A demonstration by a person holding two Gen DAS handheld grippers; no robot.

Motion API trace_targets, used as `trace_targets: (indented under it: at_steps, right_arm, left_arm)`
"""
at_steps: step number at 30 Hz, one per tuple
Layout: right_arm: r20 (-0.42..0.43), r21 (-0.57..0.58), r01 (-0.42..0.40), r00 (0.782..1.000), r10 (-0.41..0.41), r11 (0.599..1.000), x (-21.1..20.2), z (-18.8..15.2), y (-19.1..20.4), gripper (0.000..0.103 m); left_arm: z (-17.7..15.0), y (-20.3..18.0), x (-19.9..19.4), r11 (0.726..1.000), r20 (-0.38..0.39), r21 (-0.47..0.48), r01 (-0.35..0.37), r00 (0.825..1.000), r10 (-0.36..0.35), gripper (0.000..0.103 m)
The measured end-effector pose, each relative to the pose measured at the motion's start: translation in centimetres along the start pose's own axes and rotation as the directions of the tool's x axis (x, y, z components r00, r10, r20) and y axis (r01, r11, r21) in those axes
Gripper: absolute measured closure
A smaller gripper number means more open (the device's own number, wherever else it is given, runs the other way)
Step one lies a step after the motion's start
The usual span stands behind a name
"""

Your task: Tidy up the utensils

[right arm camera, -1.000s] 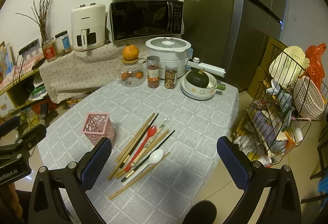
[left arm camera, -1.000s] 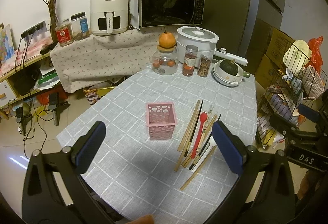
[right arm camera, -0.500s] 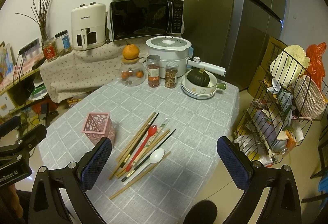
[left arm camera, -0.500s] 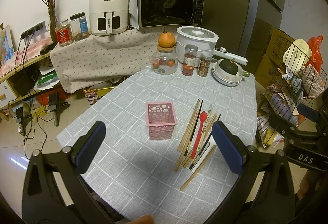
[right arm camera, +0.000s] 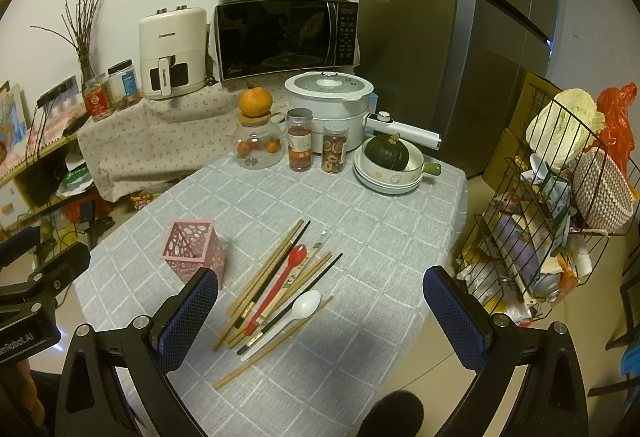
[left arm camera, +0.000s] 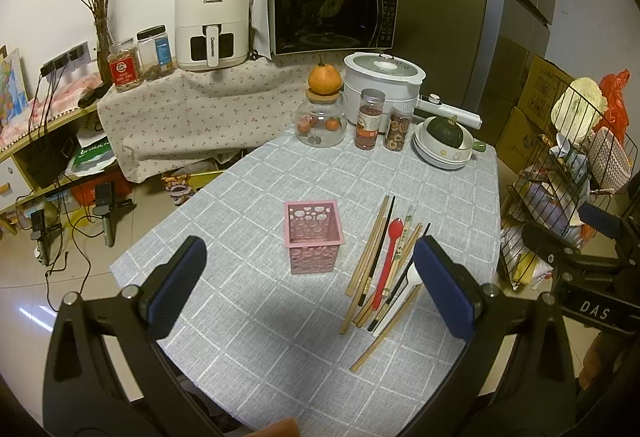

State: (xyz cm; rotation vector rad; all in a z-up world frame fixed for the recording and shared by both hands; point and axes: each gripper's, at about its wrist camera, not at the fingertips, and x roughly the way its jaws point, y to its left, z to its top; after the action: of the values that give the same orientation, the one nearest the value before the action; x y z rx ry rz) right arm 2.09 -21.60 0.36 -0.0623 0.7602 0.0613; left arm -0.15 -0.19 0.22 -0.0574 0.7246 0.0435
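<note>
Pink holder [left arm camera: 314,235] sits empty left of the utensils [right arm camera: 280,285]; both grippers [left arm camera: 308,289] [right arm camera: 320,313] hover wide, holding nothing. Best single out one chopstick, gripping mid-shaft.

I see holder [left arm camera: 314,235] upright mid-table [left arm camera: 256,321], utensil pile [left arm camera: 386,261] lying just right of it, apart; jars [left arm camera: 368,119] and bowl stack [left arm camera: 442,153] at far edge, wire rack [right arm camera: 552,221] right of table

A home kitchen. Ahead of the gripper stand a microwave [left arm camera: 332,15], an air fryer [left arm camera: 211,29] and a rice cooker [left arm camera: 382,85]. A tall fridge [right arm camera: 460,37] rises to the right, beside a wire rack [right arm camera: 540,221] of groceries.
</note>
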Motion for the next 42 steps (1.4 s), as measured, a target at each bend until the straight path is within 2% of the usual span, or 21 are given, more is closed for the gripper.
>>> trace_targets:
  at_steps: [42]
  right_arm:
    - [-0.019, 0.014, 0.014, 1.000, -0.014, 1.000, 0.85, 0.15, -0.71, 0.000]
  left_arm:
    - [0.53, -0.38, 0.34, 1.000, 0.016, 0.014, -0.002, 1.000, 0.001, 0.000]
